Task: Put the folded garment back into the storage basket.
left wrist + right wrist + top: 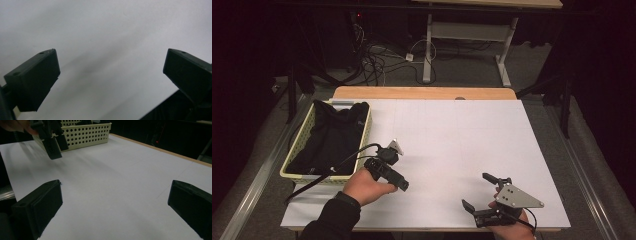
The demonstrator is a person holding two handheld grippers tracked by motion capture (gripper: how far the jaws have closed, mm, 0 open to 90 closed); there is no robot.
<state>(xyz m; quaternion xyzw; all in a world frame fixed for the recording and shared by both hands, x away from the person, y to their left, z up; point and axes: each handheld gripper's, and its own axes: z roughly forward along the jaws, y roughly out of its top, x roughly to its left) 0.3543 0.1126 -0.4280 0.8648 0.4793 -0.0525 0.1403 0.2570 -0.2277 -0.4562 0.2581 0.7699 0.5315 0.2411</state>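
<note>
Beside the left tool [404,186], spread and empty, the basket [297,145] runs lengthwise away from the person.

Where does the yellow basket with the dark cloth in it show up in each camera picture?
High view: the basket sits at the table's left edge, beside the left gripper.
Left gripper view: not in it; open jaws over bare white table.
Right gripper view: top left, its perforated wall behind the left gripper.
Shared landmark: the white table.
</note>
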